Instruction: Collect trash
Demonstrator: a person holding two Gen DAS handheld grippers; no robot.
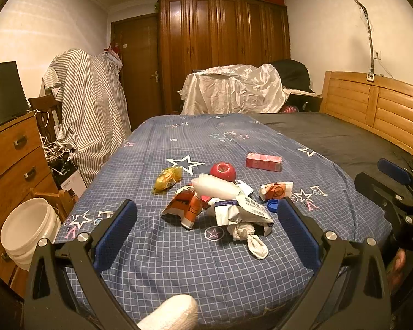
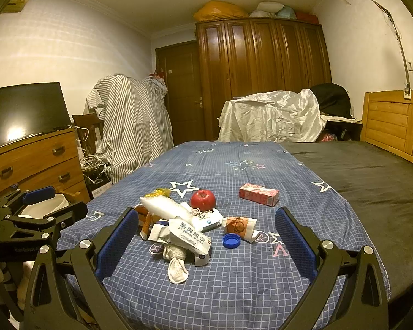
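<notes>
Blue pads line both my grippers, and both are spread wide with nothing between the fingers. My left gripper [image 1: 206, 220] and my right gripper [image 2: 206, 236] hover side by side over the near end of the bed [image 1: 179, 261], each framing the trash pile.

Nearest me on the checked blue sheet lies a white sock [image 2: 176, 264], its toe pointing my way. Touching it, just behind, is an alcohol-wipes pack [image 2: 190, 236], crumpled and partly over other white wrappers. To the right of that sits a blue cap [image 2: 231, 240], right beside an orange-and-white wrapper [image 2: 239, 227]. On the left of the pile an orange carton [image 1: 187, 206] lies flattened, with a clear plastic bag [image 1: 217, 187] resting across the top of the heap.

Behind the pile stands a red apple [image 1: 223, 171], touching the bag's far edge. A yellow wrapper [image 1: 168, 178] lies apart to the left, and a red box [image 1: 263, 161] lies apart to the right, further back.

Off the bed's left side, a white bucket [image 1: 30, 228] stands on the floor beside a wooden dresser [image 1: 11, 159].
</notes>
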